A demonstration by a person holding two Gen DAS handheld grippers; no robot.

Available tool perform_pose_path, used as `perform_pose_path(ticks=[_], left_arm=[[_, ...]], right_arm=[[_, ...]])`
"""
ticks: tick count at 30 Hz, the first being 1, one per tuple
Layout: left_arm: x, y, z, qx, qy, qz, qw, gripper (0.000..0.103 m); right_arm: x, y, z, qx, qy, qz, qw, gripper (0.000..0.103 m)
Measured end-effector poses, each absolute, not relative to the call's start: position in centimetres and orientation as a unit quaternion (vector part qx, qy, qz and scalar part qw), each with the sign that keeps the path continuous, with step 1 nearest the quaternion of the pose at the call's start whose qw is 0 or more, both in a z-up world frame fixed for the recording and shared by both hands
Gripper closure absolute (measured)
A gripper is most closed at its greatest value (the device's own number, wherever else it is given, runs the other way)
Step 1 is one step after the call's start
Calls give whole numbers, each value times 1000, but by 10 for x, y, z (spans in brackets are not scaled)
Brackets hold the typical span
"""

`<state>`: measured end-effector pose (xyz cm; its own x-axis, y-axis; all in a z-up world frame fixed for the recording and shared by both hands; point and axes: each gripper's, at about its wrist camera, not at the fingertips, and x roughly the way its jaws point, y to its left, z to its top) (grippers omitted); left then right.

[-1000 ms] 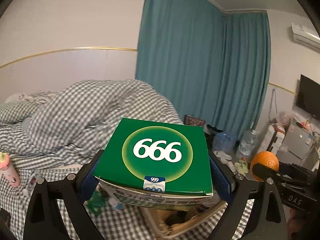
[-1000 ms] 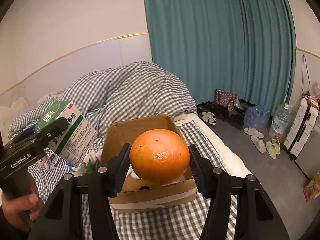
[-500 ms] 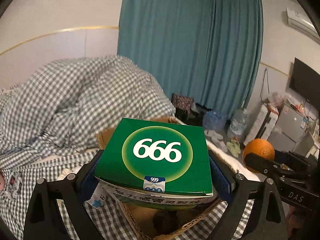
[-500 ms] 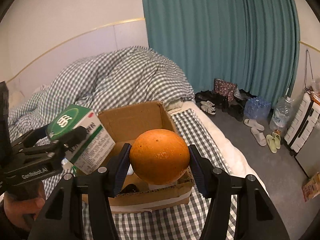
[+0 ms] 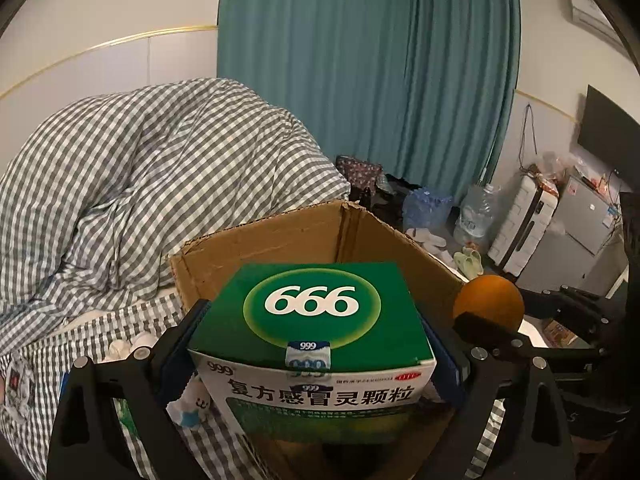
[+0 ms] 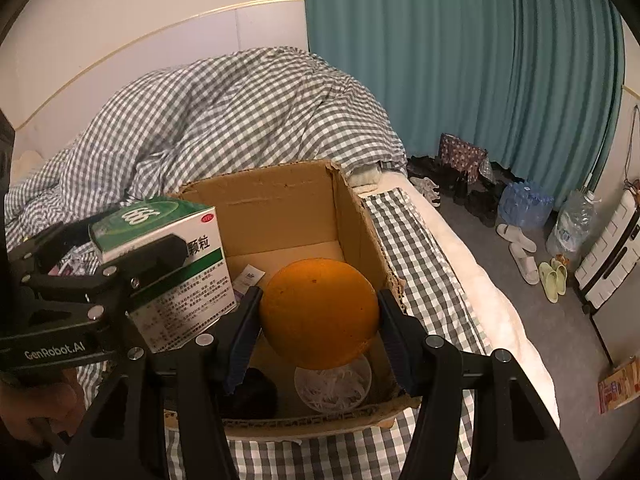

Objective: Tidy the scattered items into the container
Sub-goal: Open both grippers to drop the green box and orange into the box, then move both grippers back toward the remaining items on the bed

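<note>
My left gripper [image 5: 316, 344] is shut on a green and white medicine box [image 5: 316, 320] marked 666, held over the left side of an open cardboard box [image 5: 280, 236]. In the right wrist view the same medicine box [image 6: 176, 264] and left gripper [image 6: 132, 256] hang at the cardboard box's [image 6: 360, 232] left wall. My right gripper [image 6: 318, 316] is shut on an orange [image 6: 320, 312], low over the box's opening. The orange [image 5: 490, 302] also shows at the right of the left wrist view. Inside the cardboard box lie a clear round tub [image 6: 334, 388], a dark object [image 6: 252, 396] and a small sachet [image 6: 250, 276].
The cardboard box stands on a bed with a grey checked sheet [image 6: 416, 256]; a bunched checked duvet [image 6: 240, 116] rises behind it. Small white items [image 5: 132, 344] lie left of the box. On the floor to the right are slippers [image 6: 554, 276], a water jug [image 6: 572, 224] and a suitcase [image 6: 612, 264].
Both grippers have come down and forward over the cardboard box with their loads. The box now fills more of both views, and its contents show beneath the orange.
</note>
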<state>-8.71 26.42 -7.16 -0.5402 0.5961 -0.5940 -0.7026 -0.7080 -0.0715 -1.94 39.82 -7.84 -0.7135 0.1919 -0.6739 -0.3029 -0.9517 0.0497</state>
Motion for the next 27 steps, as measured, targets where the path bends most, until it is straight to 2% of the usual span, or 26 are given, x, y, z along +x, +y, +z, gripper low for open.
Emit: perform_pose_path(ticks=[10,12,21,22,24,27], left_arm=[[-95,264,-71,-297,75,876,373,5],[-94,261,-66,-291,68,879,372,0],[-89,248,-46,-266,52,890,367,0],[-88,246,-45,-266,52,891,365,0],[-87,241,-41,-263,50,894,360,0],[-85,231,-38,-261,47,897,354,0]], right_arm=[[-21,396,-84,-364,77,919,132,46],[-20,396,-83,-364,78,919,132,46],[-19,390,-80,-370,83,916,131,45],[-17,387,-76,-362,83,919,131,43],[-14,382,-68,-345,76,926,135,24],[-7,370,-50,-316,58,937,140,20]])
